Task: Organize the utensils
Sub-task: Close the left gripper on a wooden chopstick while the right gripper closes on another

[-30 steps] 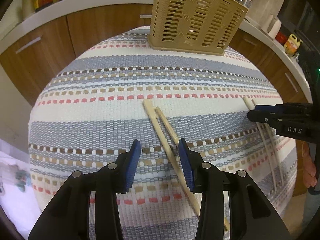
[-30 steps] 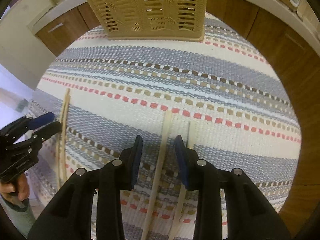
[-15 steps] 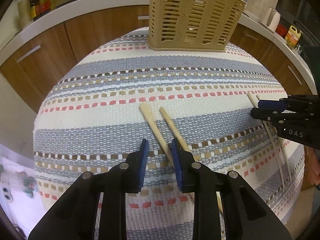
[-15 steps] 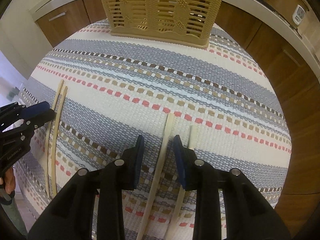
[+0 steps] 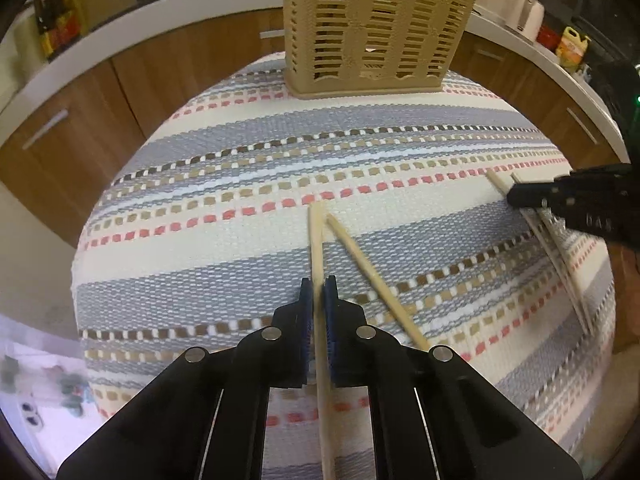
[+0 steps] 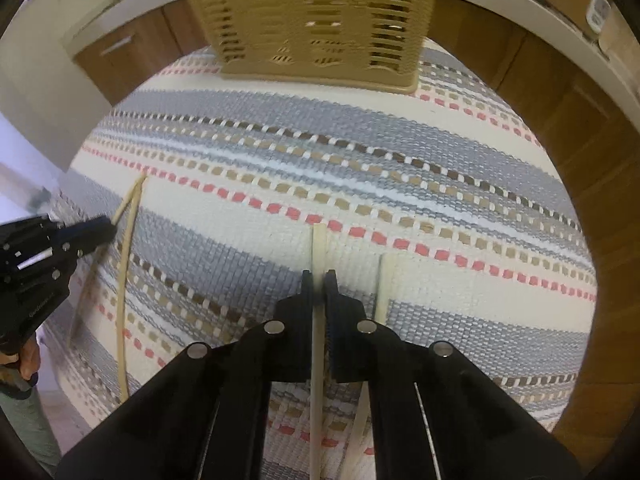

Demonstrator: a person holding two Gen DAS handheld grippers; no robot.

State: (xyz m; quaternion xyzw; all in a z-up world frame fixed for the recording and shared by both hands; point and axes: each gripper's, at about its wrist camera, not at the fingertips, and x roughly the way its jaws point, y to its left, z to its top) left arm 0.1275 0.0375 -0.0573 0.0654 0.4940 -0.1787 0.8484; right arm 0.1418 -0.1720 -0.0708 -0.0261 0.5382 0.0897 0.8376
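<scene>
A round table with a striped woven cloth [image 5: 240, 248] holds two pairs of pale wooden chopsticks. My left gripper [image 5: 319, 294] is shut on one chopstick [image 5: 316, 240]; its partner [image 5: 368, 268] lies on the cloth just to the right. My right gripper [image 6: 319, 286] is shut on another chopstick [image 6: 319, 248]; its partner [image 6: 385, 280] lies just to the right. A tan slotted utensil basket [image 5: 372, 28] stands at the table's far edge, and it also shows in the right wrist view [image 6: 316, 20]. Each gripper appears in the other's view, right [image 5: 516, 196] and left [image 6: 106, 230].
Wooden cabinets [image 5: 80, 128] with a white countertop curve behind the table. Bottles [image 5: 572, 46] and a white container stand on the counter at the right. The table edge drops off at left and right.
Both grippers have closed from open onto a chopstick each. Both have moved forward, toward the basket.
</scene>
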